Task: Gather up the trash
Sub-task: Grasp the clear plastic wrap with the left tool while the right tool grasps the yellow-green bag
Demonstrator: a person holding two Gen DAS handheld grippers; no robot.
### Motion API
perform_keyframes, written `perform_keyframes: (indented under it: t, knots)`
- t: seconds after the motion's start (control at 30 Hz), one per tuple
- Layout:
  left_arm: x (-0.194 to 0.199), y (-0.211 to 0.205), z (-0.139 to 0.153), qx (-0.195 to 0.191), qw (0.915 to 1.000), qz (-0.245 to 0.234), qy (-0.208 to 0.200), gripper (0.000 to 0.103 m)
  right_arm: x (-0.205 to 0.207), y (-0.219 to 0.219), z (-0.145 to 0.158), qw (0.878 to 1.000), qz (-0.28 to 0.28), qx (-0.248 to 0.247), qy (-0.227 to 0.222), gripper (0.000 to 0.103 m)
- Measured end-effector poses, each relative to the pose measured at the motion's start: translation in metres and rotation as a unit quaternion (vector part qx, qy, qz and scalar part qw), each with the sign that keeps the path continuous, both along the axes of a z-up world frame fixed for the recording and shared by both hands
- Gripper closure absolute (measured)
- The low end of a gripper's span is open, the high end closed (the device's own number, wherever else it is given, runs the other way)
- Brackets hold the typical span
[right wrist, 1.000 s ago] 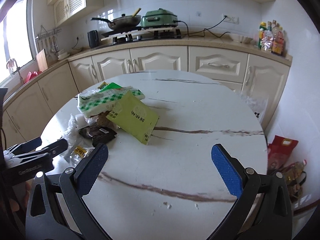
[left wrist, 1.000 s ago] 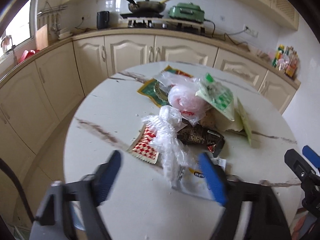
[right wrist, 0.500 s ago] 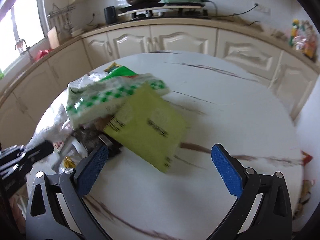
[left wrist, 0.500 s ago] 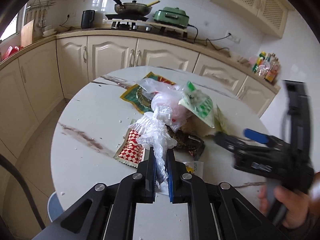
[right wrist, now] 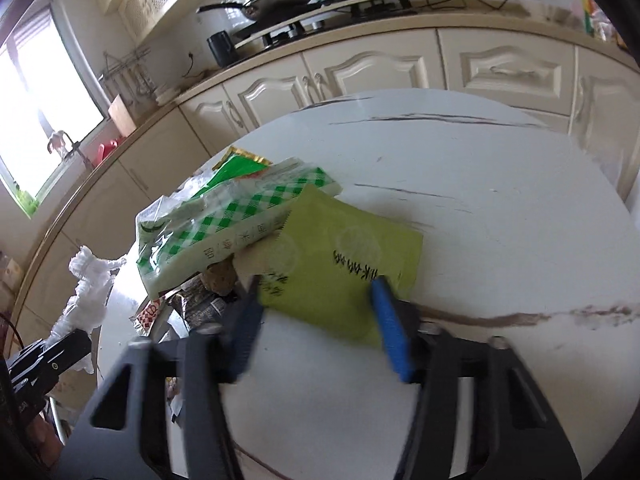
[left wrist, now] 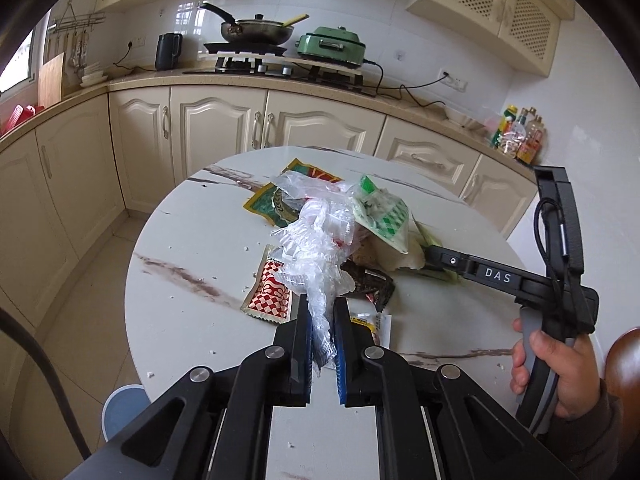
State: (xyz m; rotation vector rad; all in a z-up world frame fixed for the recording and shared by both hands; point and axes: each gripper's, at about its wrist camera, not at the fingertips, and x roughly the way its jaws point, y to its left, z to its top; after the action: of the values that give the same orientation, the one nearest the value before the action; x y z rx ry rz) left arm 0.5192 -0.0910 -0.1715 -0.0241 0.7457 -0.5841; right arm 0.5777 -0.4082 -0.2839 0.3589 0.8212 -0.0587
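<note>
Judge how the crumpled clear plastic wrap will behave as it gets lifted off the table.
Probably floppy: the crumpled clear plastic wrap sags in thin folds from the shut left gripper. Likely very light. It may snag and drag the red-and-white checked packet it drapes over.

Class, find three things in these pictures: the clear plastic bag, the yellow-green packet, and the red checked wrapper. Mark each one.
clear plastic bag [left wrist: 320,256], left wrist view, on its crumpled middle.
yellow-green packet [right wrist: 344,268], right wrist view, on its flat printed face.
red checked wrapper [left wrist: 268,296], left wrist view, on its checked panel.
</note>
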Motion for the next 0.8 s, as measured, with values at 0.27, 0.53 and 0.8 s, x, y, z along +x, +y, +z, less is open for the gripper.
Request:
perform_keyframes:
  t: [0.27, 0.53, 0.8]
  knots:
    - [-0.02, 0.005, 0.011, -0.001, 1.0, -0.009, -0.005, 0.097, -0.011, -0.011, 0.001, 1.0, -0.01, -0.016, 0.008, 0.098]
    - [-0.04, 0.01, 0.026, -0.009, 0.9996, -0.022, -0.014, 0.097, -0.04, -0.005, 0.023, 0.999, -0.021, -0.04, -0.02, 0.1]
    - [-0.064, 0.035, 0.05, -0.035, 0.9984, -0.025, -0.036, 0.097, -0.079, 0.025, 0.091, 0.993, -0.012, -0.062, -0.096, 0.101]
